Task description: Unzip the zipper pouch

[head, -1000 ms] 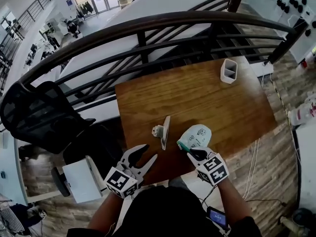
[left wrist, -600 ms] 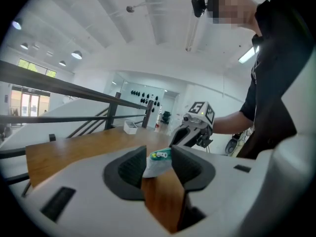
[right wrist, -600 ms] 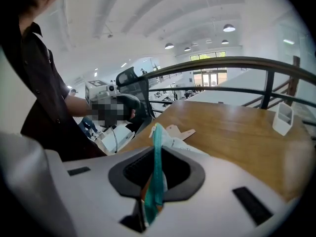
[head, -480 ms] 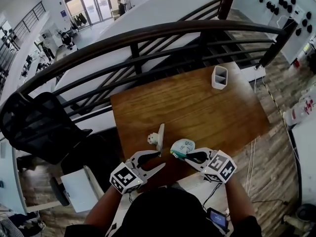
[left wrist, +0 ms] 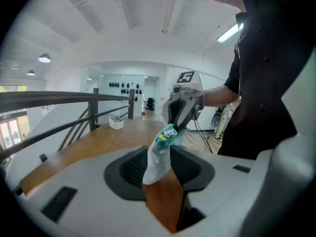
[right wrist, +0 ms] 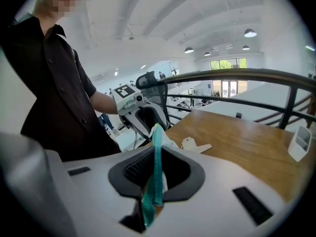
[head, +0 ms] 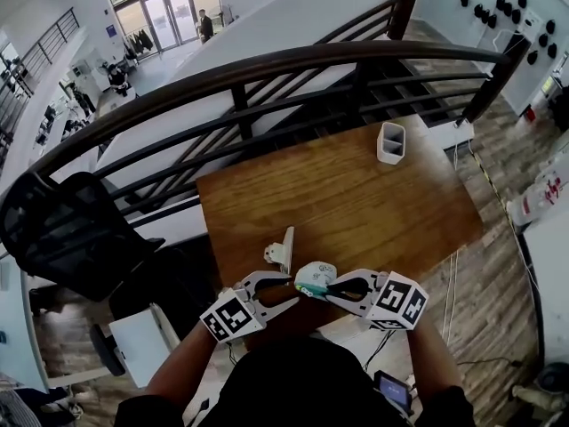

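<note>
A small white zipper pouch (head: 313,276) with a teal zipper edge hangs above the near edge of the wooden table (head: 356,198). My right gripper (head: 325,287) is shut on its teal edge (right wrist: 157,152). My left gripper (head: 286,290) faces it from the left, its jaws closing, and the pouch's white end (left wrist: 159,157) hangs between them without being pressed. In the left gripper view, the right gripper (left wrist: 183,107) holds the pouch from above. In the right gripper view, the left gripper (right wrist: 145,115) stands just behind the pouch.
A small white stand (head: 280,249) sits on the table just beyond the grippers. A white holder (head: 390,142) stands at the far right corner. A dark railing (head: 267,69) runs behind the table. A black chair (head: 71,229) is to the left.
The right gripper has lifted the pouch off the table and carried it left, toward the person. The left gripper has come in until the pouch's end is between its jaws.
</note>
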Motion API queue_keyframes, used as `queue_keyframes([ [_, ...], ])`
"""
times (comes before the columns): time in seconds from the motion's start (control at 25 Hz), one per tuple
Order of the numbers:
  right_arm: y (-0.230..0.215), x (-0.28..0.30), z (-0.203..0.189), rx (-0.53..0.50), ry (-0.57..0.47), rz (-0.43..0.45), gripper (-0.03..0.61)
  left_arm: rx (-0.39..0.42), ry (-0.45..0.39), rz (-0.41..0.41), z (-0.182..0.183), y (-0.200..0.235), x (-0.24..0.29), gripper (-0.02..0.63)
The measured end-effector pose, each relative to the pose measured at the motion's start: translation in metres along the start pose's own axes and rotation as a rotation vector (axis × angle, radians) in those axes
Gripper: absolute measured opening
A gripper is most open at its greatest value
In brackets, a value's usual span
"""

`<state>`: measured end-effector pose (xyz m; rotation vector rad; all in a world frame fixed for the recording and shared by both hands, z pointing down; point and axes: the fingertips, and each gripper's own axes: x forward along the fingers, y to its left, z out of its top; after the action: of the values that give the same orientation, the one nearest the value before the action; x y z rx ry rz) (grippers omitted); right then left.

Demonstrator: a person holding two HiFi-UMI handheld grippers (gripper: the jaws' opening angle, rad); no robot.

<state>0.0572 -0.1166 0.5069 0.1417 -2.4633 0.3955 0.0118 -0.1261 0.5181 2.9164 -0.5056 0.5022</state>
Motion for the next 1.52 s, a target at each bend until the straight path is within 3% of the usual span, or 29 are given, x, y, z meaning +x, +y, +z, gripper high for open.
queue_keyframes([
  [0.4,0.008,-0.009,0.004,0.01,-0.035,0.045,0.035,0.167,0.042,-0.087,0.01,-0.003,0.008,0.149],
  [0.64,0.005,-0.015,0.0,0.036,-0.045,0.028,0.037,0.241,0.072,-0.107,0.013,-0.015,0.013,0.063],
  [0.8,-0.003,-0.015,0.0,0.045,-0.061,-0.03,0.04,0.14,0.04,-0.09,0.013,-0.014,0.015,0.038],
  [1.08,-0.018,-0.006,-0.007,0.027,-0.043,-0.161,0.073,0.001,0.019,0.013,0.0,-0.008,0.017,0.028],
  [1.24,-0.024,-0.015,-0.001,0.063,-0.089,-0.215,0.071,-0.083,0.021,0.067,-0.007,0.001,0.015,0.025],
  [1.52,-0.01,0.004,-0.001,0.248,-0.176,-0.154,0.065,-0.165,-0.006,0.123,-0.009,0.013,0.009,0.025],
])
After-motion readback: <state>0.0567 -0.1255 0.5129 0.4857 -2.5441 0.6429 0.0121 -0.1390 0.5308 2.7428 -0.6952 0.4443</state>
